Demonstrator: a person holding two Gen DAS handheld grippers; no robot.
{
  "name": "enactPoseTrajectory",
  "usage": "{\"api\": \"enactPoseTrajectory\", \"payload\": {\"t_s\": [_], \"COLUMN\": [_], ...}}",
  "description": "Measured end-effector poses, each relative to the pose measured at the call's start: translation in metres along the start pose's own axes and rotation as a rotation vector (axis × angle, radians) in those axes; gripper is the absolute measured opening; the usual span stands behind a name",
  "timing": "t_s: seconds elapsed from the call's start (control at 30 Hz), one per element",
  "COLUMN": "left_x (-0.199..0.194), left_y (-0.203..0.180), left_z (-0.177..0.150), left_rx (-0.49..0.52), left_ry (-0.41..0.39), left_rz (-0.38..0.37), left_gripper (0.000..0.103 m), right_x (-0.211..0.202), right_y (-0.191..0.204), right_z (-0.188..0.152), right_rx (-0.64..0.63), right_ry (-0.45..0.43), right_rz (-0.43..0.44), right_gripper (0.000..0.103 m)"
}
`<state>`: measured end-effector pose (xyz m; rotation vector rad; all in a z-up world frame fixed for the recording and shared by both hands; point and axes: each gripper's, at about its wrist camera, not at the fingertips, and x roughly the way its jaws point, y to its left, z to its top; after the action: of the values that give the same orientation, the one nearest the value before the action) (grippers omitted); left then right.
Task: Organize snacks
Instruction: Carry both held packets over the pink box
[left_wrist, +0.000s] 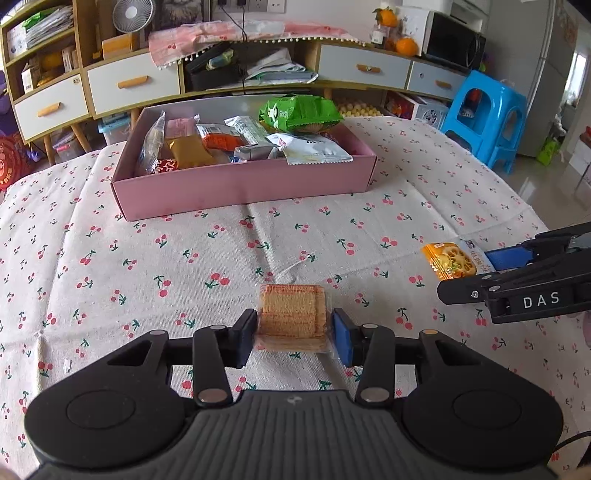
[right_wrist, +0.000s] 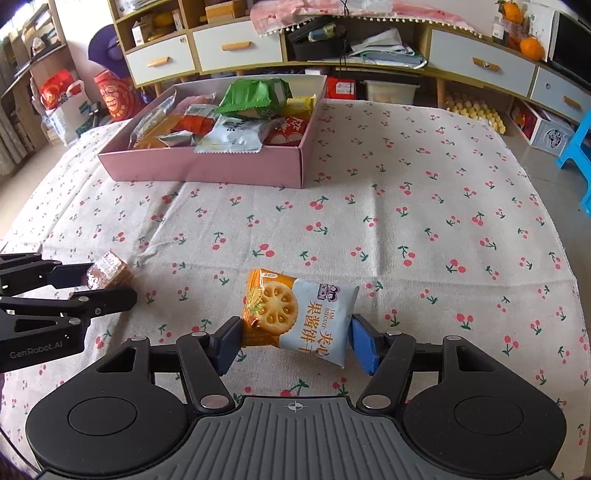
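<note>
With the left claw (left_wrist: 293, 334) pinching the clear-wrapped stack of brown wafers (left_wrist: 291, 319) and the right claw (right_wrist: 295, 341) clamping the orange-and-white jam biscuit packet (right_wrist: 299, 314), both low over the cherry-print cloth surface (left_wrist: 184, 240), slick film could slip or wafers crack before reaching the crowded pink cardboard box (left_wrist: 243, 184).

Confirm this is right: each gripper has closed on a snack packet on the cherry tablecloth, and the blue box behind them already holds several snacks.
Only the colour is wrong: the box is pink, as the right wrist view shows. The left gripper pinches the wafer packet; the right gripper pinches the jam biscuit packet.
</note>
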<state>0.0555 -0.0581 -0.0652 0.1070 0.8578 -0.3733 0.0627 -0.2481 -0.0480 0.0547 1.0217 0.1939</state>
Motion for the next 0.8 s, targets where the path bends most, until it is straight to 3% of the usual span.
{"api": "enactPoseTrajectory", "payload": {"t_s": [0.8], "left_x": [-0.029], "left_y": [0.042], "left_z": [0.036], "left_rx": [-0.161], "left_ry": [-0.096], "left_rz": [0.003], "left_gripper": [0.039], "right_x": [-0.024], "right_y": [0.024], "right_z": [0.054], "right_rx": [0.118], "right_ry": [-0.106], "right_rz": [0.13], "right_gripper": [0.063]}}
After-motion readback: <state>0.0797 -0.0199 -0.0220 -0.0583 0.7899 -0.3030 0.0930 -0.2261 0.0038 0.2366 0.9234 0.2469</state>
